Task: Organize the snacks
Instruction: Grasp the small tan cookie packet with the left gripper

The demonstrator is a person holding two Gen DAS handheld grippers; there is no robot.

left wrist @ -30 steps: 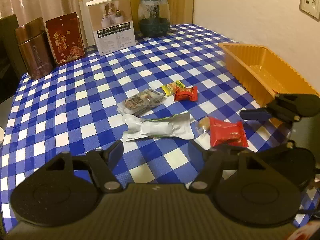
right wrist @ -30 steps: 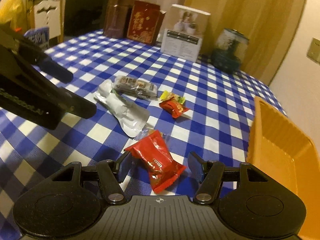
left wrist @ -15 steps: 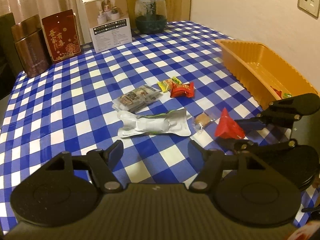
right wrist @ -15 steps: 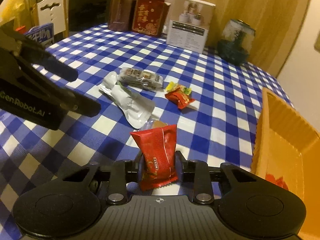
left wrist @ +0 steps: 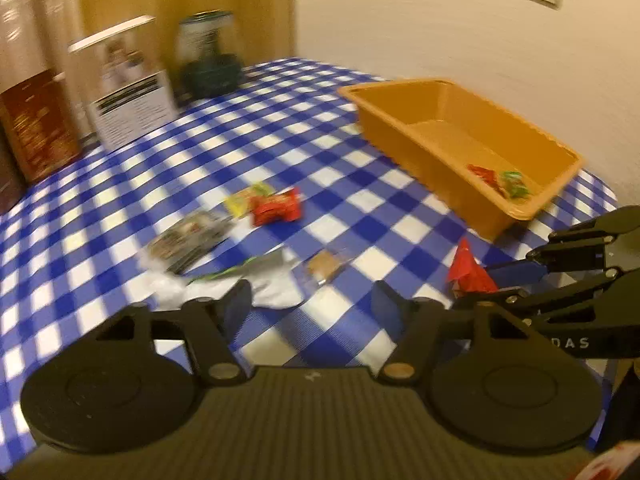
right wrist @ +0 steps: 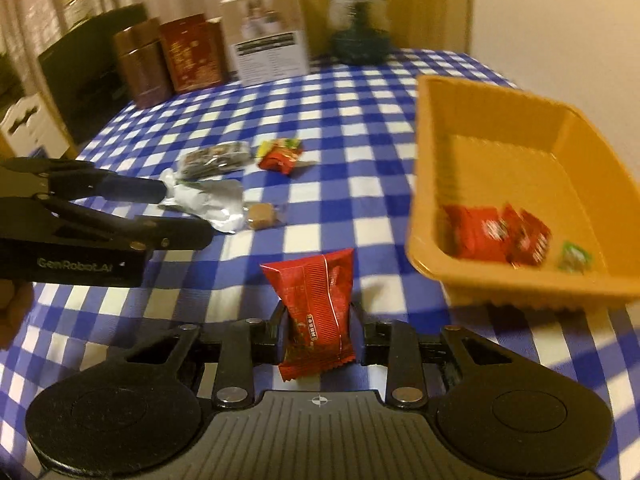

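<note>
My right gripper [right wrist: 318, 328] is shut on a red snack packet [right wrist: 316, 304], held upright above the checked tablecloth, just left of the orange tray [right wrist: 424, 200]. In the tray lie red packets [right wrist: 496, 236] and a green candy [right wrist: 576, 256]. In the left wrist view the same red packet [left wrist: 468, 272] shows in the right gripper [left wrist: 492, 280], near the tray [left wrist: 420, 152]. The jaws of my left gripper [left wrist: 312, 304] are closing with nothing pressed between them. It hovers over the edge of a white pouch [left wrist: 276, 292], and a small brown candy [left wrist: 326, 268] lies just ahead.
On the cloth lie a dark clear snack pack [left wrist: 184, 236], a small red candy [left wrist: 276, 208] and a yellow candy [left wrist: 244, 200]. A brown tin [right wrist: 140, 68], a red box [right wrist: 192, 52], a white box [right wrist: 268, 36] and a glass jar [right wrist: 358, 24] line the far edge.
The right gripper shut on the red packet, lifted it off the cloth and carried it right, toward the tray. The left gripper moved in over the white pouch and its jaws narrowed.
</note>
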